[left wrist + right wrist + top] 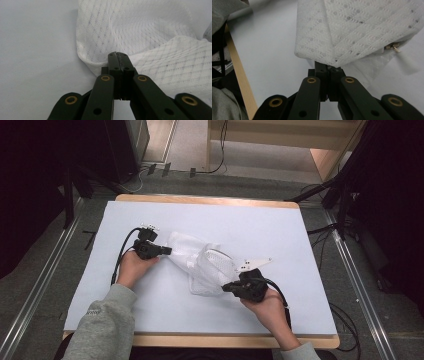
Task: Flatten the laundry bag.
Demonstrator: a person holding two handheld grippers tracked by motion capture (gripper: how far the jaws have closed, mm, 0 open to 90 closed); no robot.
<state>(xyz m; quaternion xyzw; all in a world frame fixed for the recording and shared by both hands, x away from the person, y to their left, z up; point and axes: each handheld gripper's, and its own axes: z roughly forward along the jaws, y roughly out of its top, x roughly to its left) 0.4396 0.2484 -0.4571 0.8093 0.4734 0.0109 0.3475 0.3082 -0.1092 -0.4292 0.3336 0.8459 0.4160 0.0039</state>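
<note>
The left gripper [118, 55] has its jaws pressed together on the near left edge of a white mesh bag [202, 262], pinching the fabric where it folds over. The right gripper [328, 68] also has its jaws closed, nipping a lower corner of the same bag, whose cloth hangs over the jaw tips (a small metal zip pull [395, 47] shows at the seam on the right of that view). Seen from above, the bag lies crumpled in the middle of the bench [260, 220], stretched between the two grippers, left one at its far left end, right one at its near right end. A grey sleeve [102, 322] enters at the near left.
</note>
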